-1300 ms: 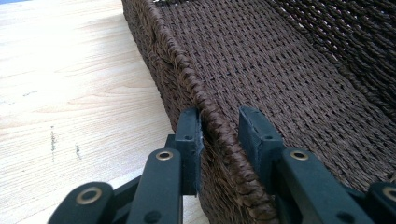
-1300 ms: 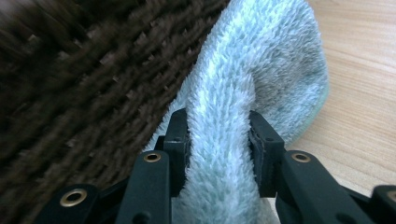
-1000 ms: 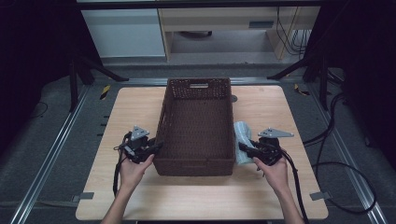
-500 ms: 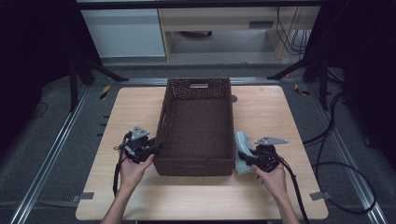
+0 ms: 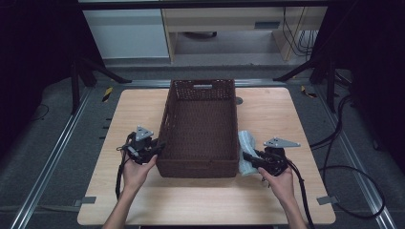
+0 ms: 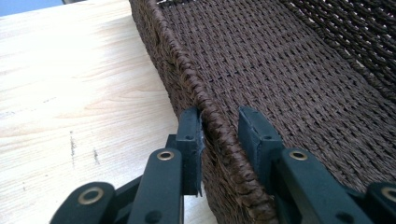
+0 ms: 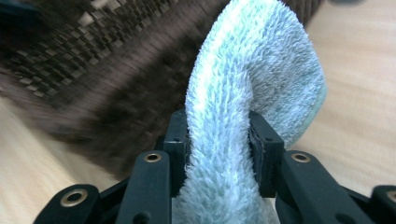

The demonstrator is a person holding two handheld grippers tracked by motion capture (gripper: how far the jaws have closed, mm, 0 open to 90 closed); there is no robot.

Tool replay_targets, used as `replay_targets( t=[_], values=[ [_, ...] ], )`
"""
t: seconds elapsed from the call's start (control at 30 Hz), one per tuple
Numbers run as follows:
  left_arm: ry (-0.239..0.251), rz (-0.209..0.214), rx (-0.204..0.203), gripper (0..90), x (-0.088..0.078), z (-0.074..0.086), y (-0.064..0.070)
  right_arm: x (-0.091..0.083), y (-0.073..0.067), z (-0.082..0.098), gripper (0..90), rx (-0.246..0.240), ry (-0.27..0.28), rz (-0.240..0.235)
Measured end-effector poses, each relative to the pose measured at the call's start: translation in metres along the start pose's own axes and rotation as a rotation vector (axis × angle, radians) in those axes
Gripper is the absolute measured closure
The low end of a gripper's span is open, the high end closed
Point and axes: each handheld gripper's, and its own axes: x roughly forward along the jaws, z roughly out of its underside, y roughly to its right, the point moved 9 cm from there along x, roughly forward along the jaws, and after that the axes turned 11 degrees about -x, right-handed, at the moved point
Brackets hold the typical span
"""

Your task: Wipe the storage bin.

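The left gripper point(image 5: 154, 150) straddles the basket point(image 5: 200, 129) rim at its near left corner; its jaws have just been closing, one touching the wall, the other just off it. Right of the basket on the counter point(image 5: 129, 109), the right gripper point(image 5: 248, 158) clamps a pale towel point(image 5: 246, 148).

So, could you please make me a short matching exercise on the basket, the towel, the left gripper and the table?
Things:
1. basket
2. towel
3. left gripper
4. table

Descriptions:
A. pale wood
B. light blue and fluffy, pinched in the right gripper
C. jaws astride a woven rim
D. dark brown, woven, nothing inside it

Pairs: 1-D, 2-B, 3-C, 4-A
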Motion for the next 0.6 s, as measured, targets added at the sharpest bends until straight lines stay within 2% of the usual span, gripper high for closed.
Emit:
replay_targets(
  t=[0.1,0.23,0.33,0.43,0.5,0.6],
  values=[
    [0.000,-0.003,-0.005,70.0,0.003,-0.003,-0.003,-0.006,-0.006,-0.008,66.4,-0.022,0.025,-0.004],
    [-0.005,-0.007,0.004,69.8,0.004,-0.003,-0.003,-0.007,-0.008,-0.007,66.5,-0.030,0.021,-0.003],
    [-0.001,-0.009,-0.006,65.7,0.005,-0.002,-0.006,-0.002,-0.006,0.001,66.6,-0.022,-0.004,-0.001],
    [0.010,-0.005,-0.024,56.9,0.005,-0.002,-0.009,0.007,-0.003,0.012,66.5,-0.018,-0.047,0.006],
    [0.018,-0.009,-0.020,51.4,0.004,-0.002,-0.011,0.013,-0.002,0.020,66.5,-0.013,-0.076,0.008],
    [0.019,0.006,-0.012,48.4,0.003,-0.002,-0.010,0.020,-0.002,0.031,66.5,-0.006,-0.116,0.008]
  ],
)
